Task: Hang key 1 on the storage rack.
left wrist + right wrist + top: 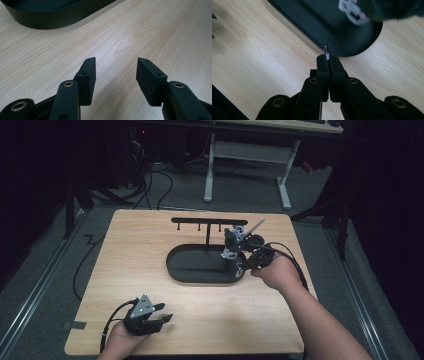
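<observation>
1. Two hand-held grippers worked over a pale wooden tabletop [150, 245], seen from a high view above the person's side.
2. Near the middle of the tabletop sat a black oval tray [185, 270], with a thin post rising from it to a black crossbar [207, 221] that carried small pegs.
3. On the right, the person's right hand [275, 272] held the right gripper [239, 268] at the right end of the tray, just over its rim.
4. In the right gripper view, that gripper's two black jaws were pressed together on a thin metal ring [326, 50], whose top edge poked out above the jaw tips.
5. Beyond the jaws in that view lay the tray's dark floor, and a silver-grey clip-like piece [352, 10] hung blurred near the top; what it was I could not tell.
6. On the left, the person's left hand [120, 337] rested near the front edge of the tabletop, well apart from the tray.
7. It held the left gripper [165, 315], whose jaws stood wide apart with nothing between them, hovering just above bare wood in the left gripper view.
</observation>
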`<state>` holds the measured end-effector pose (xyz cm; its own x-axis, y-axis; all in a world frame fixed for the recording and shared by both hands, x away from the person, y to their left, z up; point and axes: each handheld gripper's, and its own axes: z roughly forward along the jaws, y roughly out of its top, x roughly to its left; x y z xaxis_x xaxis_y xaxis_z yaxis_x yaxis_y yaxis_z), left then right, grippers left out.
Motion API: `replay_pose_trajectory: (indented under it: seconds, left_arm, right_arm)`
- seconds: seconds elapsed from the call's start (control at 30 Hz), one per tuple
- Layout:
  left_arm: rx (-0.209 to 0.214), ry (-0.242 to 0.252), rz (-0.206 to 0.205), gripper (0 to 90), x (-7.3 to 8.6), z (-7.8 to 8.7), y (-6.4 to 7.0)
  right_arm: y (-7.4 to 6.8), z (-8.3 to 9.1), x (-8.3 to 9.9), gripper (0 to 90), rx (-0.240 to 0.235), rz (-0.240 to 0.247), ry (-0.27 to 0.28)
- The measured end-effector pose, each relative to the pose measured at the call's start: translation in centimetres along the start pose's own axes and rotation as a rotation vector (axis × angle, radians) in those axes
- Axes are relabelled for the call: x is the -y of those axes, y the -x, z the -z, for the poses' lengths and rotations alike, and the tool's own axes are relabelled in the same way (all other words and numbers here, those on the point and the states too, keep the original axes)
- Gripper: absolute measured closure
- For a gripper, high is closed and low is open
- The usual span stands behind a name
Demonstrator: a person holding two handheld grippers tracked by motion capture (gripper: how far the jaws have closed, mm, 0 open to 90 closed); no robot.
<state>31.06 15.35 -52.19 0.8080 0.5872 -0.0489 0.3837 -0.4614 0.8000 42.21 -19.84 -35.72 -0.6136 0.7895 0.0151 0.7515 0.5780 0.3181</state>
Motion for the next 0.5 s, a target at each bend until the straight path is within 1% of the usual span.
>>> replay_pose_trajectory:
  seconds: [0.1,0.13,0.3,0.37,0.4,0.43,0.5]
  left_arm:
    - [0.000,0.000,0.001,50.9,0.0,0.0,0.0]
    - [-0.002,0.002,0.001,50.9,0.0,0.0,0.0]
    - [-0.001,-0.002,0.000,50.9,0.1,0.0,-0.1]
    - [-0.001,0.001,0.000,51.0,0.1,-0.1,-0.1]
    - [-0.002,-0.001,-0.002,51.0,0.2,-0.1,-0.1]
    - [0.000,-0.007,0.000,50.9,0.3,-0.1,-0.2]
    - [0.005,-0.009,0.009,51.0,0.3,0.0,-0.3]
  right_arm:
    - [-0.1,0.0,-1.1,89.1,0.000,0.007,0.003]
    - [-0.1,0.0,-1.1,89.1,0.000,0.007,0.003]
    - [0.1,0.2,-2.5,89.2,0.004,0.002,0.010]
    - [0.1,0.3,-2.8,89.1,0.005,-0.002,0.005]
    - [0.2,0.3,-3.0,89.2,0.007,0.010,0.014]
    - [0.2,0.4,-3.5,89.2,-0.001,-0.005,0.020]
    - [0.3,0.5,-3.7,89.1,0.001,-0.002,0.022]
